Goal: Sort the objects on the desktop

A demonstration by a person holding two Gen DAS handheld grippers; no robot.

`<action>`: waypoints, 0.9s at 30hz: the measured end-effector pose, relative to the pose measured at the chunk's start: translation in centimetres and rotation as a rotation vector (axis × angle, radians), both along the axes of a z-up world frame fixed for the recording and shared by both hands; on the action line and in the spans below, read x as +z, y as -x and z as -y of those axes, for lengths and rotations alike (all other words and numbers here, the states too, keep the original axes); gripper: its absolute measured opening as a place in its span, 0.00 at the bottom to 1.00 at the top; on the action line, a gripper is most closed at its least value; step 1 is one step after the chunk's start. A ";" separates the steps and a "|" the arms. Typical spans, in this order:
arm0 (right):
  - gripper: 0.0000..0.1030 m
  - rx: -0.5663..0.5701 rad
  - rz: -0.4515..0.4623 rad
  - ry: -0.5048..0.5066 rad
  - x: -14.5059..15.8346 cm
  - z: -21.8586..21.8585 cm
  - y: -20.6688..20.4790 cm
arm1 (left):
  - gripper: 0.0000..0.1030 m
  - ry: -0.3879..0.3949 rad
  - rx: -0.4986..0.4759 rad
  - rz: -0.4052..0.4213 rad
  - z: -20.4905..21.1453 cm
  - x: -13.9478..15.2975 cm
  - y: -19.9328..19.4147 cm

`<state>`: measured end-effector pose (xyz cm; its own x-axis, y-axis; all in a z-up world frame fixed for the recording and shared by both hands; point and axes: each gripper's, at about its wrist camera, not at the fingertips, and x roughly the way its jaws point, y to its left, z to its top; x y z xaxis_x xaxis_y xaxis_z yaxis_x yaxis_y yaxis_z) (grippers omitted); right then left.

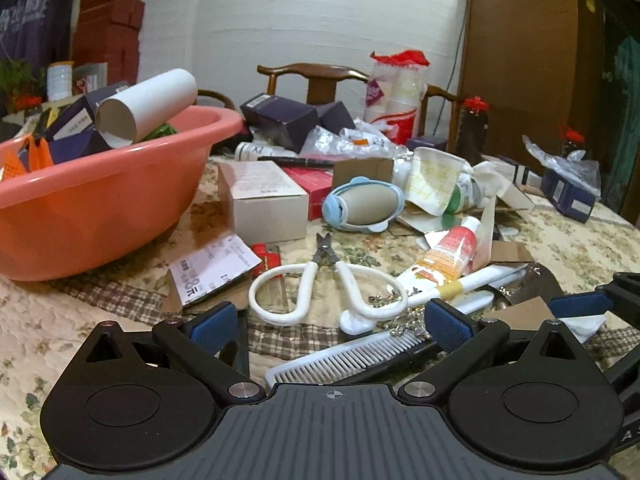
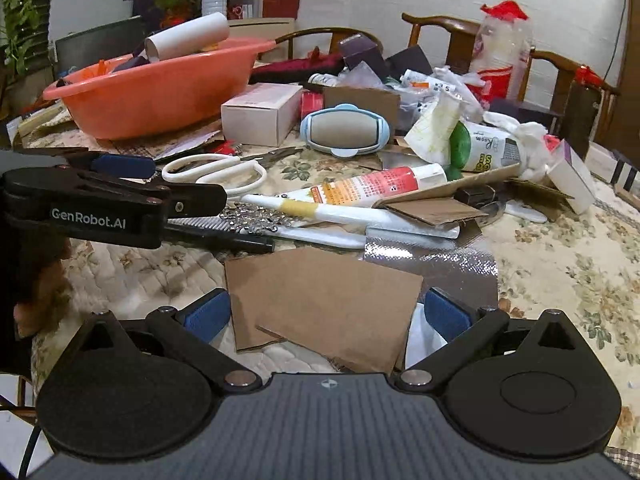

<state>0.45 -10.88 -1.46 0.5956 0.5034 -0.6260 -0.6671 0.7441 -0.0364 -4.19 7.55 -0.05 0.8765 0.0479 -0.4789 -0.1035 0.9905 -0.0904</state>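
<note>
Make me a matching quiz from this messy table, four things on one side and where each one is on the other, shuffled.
Things:
1. white cardboard tube
2. white-handled scissors
3. flat brown cardboard sheet
4. white plastic comb

Places:
A. between the right gripper fingers
B. sticking out of the orange plastic basin
C. just ahead of the left gripper, handles toward it
D. lowest, nearest the left wrist camera

Pairs: 1-B, 2-C, 3-A, 4-D

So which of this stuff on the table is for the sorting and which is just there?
For sorting: scissors, comb, tube, white box, cardboard piece, pink basin.
Just there: chairs, wardrobe, plant.
</note>
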 end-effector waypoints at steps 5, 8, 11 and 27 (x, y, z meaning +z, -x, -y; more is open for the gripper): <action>0.96 -0.037 -0.016 0.010 0.2 -0.1 0.4 | 1.00 0.018 -0.001 0.006 -0.2 0.0 0.1; 0.79 -0.032 -0.001 -0.006 0.4 0.1 1.3 | 1.00 0.025 -0.006 0.006 -0.3 0.0 0.2; 0.79 -0.047 -0.027 -0.041 0.6 0.6 1.3 | 1.00 0.026 -0.010 0.007 -0.3 0.0 0.2; 0.79 -0.184 0.022 -0.210 2.3 6.7 1.6 | 1.00 -0.108 0.015 0.010 1.1 0.4 -0.1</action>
